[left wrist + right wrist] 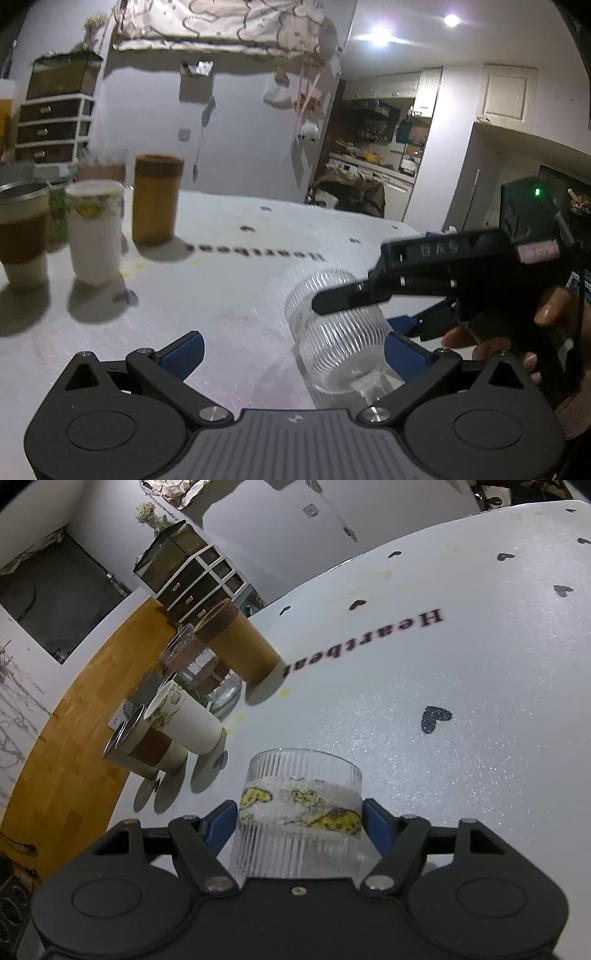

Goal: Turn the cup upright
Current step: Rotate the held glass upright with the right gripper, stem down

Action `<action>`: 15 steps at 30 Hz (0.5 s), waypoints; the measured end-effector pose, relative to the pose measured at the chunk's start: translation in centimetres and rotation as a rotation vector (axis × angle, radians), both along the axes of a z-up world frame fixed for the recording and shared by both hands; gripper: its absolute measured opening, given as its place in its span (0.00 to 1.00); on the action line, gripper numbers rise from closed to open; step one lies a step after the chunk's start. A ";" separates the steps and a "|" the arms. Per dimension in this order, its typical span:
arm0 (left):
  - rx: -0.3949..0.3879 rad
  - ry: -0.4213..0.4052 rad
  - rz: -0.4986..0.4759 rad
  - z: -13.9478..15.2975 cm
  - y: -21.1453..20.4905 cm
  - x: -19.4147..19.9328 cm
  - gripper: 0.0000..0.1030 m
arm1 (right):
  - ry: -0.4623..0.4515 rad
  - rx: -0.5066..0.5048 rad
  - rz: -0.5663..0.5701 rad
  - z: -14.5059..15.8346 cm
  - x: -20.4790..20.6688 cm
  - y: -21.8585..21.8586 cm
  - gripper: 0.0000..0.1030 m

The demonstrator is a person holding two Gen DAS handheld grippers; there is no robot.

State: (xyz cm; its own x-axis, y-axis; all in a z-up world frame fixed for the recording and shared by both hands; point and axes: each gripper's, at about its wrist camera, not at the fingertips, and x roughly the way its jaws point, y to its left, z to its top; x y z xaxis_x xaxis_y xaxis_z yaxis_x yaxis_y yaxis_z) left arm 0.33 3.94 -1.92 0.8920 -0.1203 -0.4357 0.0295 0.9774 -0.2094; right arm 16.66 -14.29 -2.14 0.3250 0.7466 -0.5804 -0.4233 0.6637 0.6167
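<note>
Item: ribbed clear glass cup [301,808], banded with a frog-print sticker, held between the blue pads of your right gripper [300,814], which is closed on its wall at the band. In the left wrist view the same cup [334,328] hangs tilted over the white table [229,295], one end toward the left camera, the other toward the room; whether it touches the table cannot be told. Your left gripper [291,350] is spread wide, empty, one pad just beside the cup. Hazards, as judged: (1) slip, since smooth ribbed glass gripped on two narrow pads may rotate or slide out if you turn the wrist fast or ease the squeeze before the base is down; (2) hard landing, because setting the rim or base edge-first on the table could chip the glass or tip it over; (3) collision between your own tools, since the left pad sits close enough to knock the cup during the turn, so hold the left hand clear; (4) neighbours: a white printed cup [94,229], a brown-sleeved tumbler [24,240] and a tan cylindrical canister [157,199] stand well apart at the far left, at risk only from a wide swing. Release only once the cup stands flat.
</note>
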 end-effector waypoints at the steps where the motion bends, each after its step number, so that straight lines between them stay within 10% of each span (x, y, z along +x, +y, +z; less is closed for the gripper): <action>1: -0.004 0.011 -0.005 -0.2 -0.2 0.3 0.99 | 0.002 0.003 -0.005 0.0 -0.1 -0.1 0.72; 15: -0.063 0.044 -0.037 -0.7 -0.3 1.3 0.76 | -0.070 0.025 -0.052 0.4 -1.1 0.6 0.71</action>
State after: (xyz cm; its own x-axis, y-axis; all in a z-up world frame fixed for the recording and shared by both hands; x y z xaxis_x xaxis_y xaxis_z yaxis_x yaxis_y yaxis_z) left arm 1.59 3.65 -2.59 0.8667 -0.1811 -0.4648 0.0546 0.9606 -0.2725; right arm 15.56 -13.67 -1.76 0.4025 0.7418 -0.5364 -0.4311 0.6705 0.6038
